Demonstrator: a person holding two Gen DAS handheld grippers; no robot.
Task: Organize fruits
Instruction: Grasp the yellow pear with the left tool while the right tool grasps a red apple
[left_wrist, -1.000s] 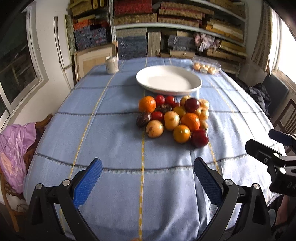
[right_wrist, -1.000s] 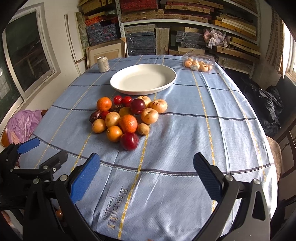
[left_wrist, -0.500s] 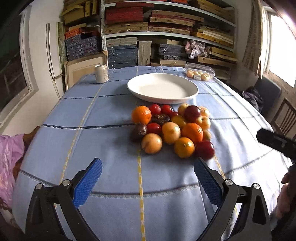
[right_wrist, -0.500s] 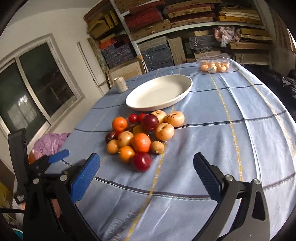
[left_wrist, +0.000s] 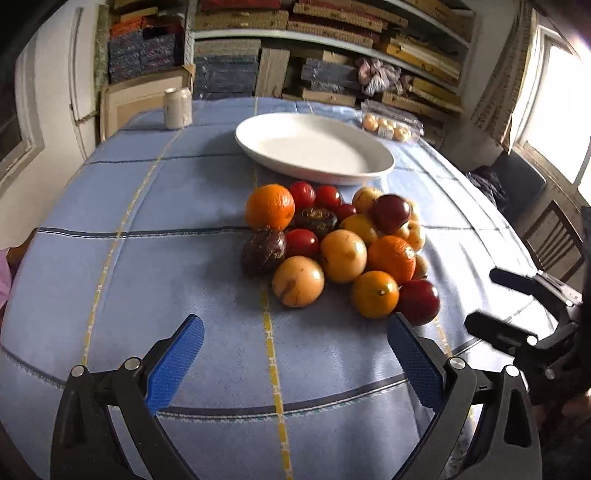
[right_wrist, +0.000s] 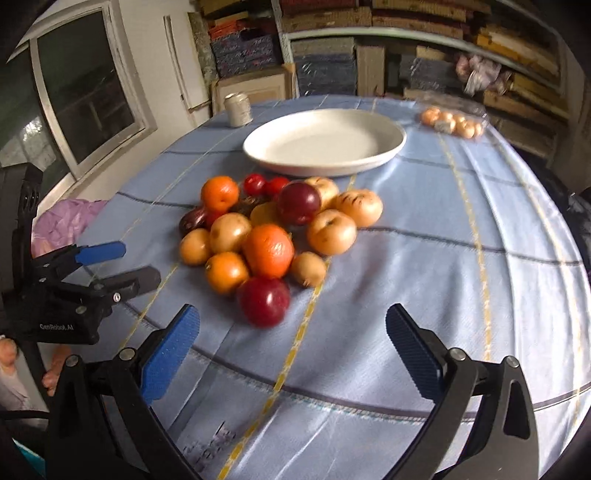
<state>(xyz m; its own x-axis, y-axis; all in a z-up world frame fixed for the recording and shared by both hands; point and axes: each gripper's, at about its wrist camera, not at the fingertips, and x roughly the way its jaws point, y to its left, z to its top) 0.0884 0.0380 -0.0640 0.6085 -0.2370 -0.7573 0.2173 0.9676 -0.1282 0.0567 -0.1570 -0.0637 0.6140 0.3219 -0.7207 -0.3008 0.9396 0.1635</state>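
A pile of fruit (left_wrist: 343, 247) lies on the blue tablecloth: oranges, red apples, small red fruits, yellow-brown fruits and dark passion fruits. It also shows in the right wrist view (right_wrist: 273, 229). A wide empty white plate (left_wrist: 314, 147) (right_wrist: 325, 142) stands just behind the pile. My left gripper (left_wrist: 295, 339) is open and empty, close in front of the pile. My right gripper (right_wrist: 291, 328) is open and empty, near a red apple (right_wrist: 264, 301). Each gripper shows at the other view's edge.
A pale can (left_wrist: 178, 107) stands at the table's far left. A clear plastic box of small round fruits (left_wrist: 388, 123) lies at the far right. Shelves of stacked goods stand behind the table. A chair (left_wrist: 554, 236) is at the right.
Both grippers have moved forward and lower toward the fruit pile, which now looks larger. Both stay open and empty.
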